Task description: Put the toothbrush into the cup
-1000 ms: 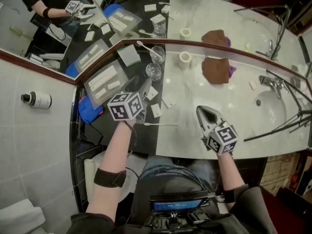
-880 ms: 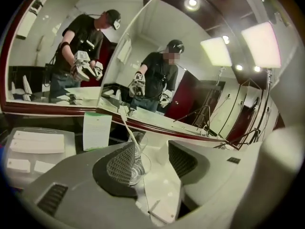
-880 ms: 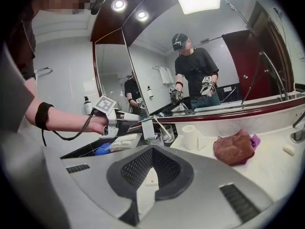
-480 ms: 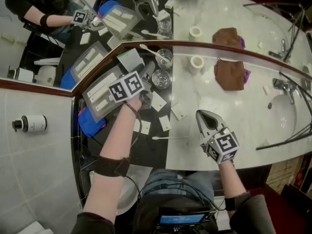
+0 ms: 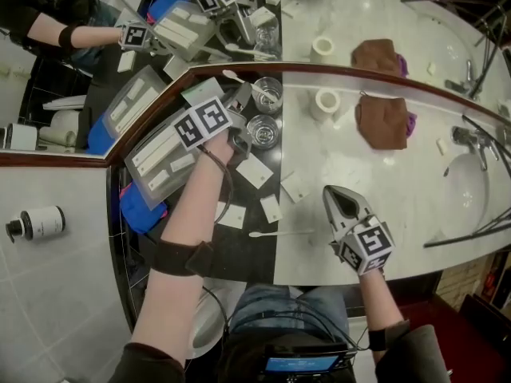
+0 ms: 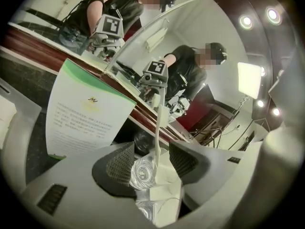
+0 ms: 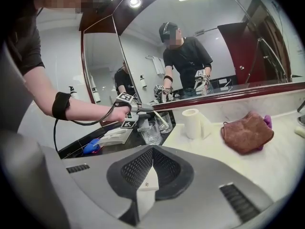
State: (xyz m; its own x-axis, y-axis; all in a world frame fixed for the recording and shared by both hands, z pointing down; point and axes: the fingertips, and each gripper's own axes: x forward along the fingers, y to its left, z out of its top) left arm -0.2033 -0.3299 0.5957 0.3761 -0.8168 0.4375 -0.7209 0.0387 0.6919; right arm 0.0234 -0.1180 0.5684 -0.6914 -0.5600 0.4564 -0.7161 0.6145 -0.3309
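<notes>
Two clear glasses stand at the back of the dark counter. The far glass (image 5: 268,94) holds a white toothbrush (image 5: 242,81) that leans left; it rises upright as the toothbrush (image 6: 157,120) in the left gripper view. The near glass (image 5: 262,130) is empty. My left gripper (image 5: 245,112) reaches over it with jaws open, so the near glass (image 6: 142,172) shows between the pads, untouched. A second white toothbrush (image 5: 280,232) lies flat near the front edge. My right gripper (image 5: 330,191) hovers to its right, shut and empty.
Small white packets (image 5: 256,171) lie scattered by the glasses. A tray of packets (image 5: 162,154) and a green-edged leaflet (image 6: 86,113) sit left. A paper roll (image 5: 326,100), a brown cloth (image 5: 384,122) and the tap (image 5: 467,138) are right. Mirrors back the counter.
My left gripper has moved away from the lying toothbrush, back toward the glasses, and rolled. The right gripper has only sunk a little. The toothbrush on the counter has stayed put.
</notes>
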